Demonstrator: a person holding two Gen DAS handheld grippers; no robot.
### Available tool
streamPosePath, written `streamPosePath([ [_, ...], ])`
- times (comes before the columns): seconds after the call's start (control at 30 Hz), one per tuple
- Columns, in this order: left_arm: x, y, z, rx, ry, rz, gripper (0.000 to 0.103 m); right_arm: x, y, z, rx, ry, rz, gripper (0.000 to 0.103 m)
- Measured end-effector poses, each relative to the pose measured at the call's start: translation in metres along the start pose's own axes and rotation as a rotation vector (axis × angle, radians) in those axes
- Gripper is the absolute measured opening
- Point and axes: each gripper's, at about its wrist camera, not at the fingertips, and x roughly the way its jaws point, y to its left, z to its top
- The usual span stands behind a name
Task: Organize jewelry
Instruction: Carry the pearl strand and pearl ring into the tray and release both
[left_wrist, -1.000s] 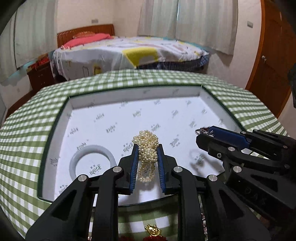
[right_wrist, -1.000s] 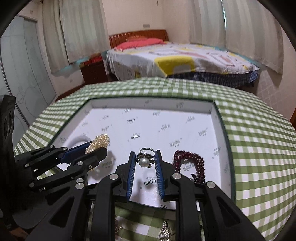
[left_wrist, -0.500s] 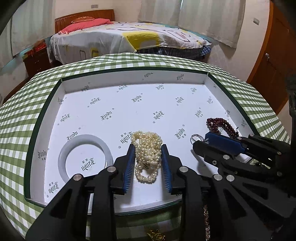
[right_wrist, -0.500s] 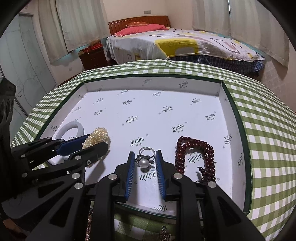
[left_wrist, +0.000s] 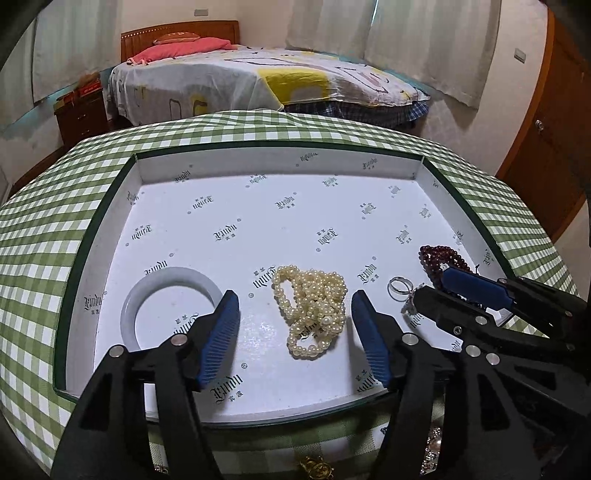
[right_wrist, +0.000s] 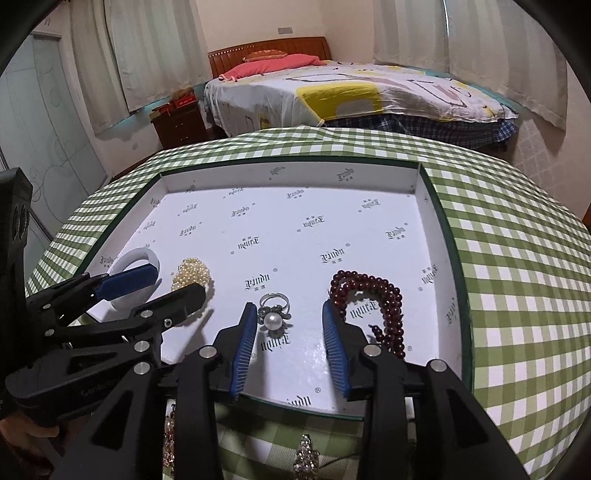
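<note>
Your left gripper (left_wrist: 295, 325), jaws opening, straddles the released pearl strand (left_wrist: 314, 310) lying in the white tray (left_wrist: 280, 162). Your right gripper (right_wrist: 290, 325), also opening, flanks the pearl ring (right_wrist: 273, 317), untouched, beside the dark red beads (right_wrist: 373, 299).

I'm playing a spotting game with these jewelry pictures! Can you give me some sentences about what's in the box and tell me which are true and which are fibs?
1. The pearl strand lies inside the white box. True.
2. The left gripper squeezes the pearls. False: its fingers are opening and stand clear of them.
3. The white bangle lies on the checked tablecloth. False: it lies in the box.
4. The pearl ring sits between the right gripper's fingers, untouched. True.
5. The dark red beads lie right of the ring. True.
</note>
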Motion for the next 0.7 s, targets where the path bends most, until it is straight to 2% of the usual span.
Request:
streamPosePath([
  [0.23, -0.014, -0.002, 0.001, 0.0, -0.034, 0.004, 0.073, -0.013, -0.002, -0.002, 0.012, -0.029, -0.016, 0.041],
  [0.53, -0.058, 0.009, -0.001, -0.042, -0.13, 0.017, 0.074, -0.047, -0.003, -0.012, 0.033, -0.093, -0.041, 0.041],
  [0.7, -0.087, 0.015, -0.013, -0.056, -0.187, 0.041, 0.074, -0.06, 0.0, -0.025, 0.034, -0.105, -0.045, 0.041],
])
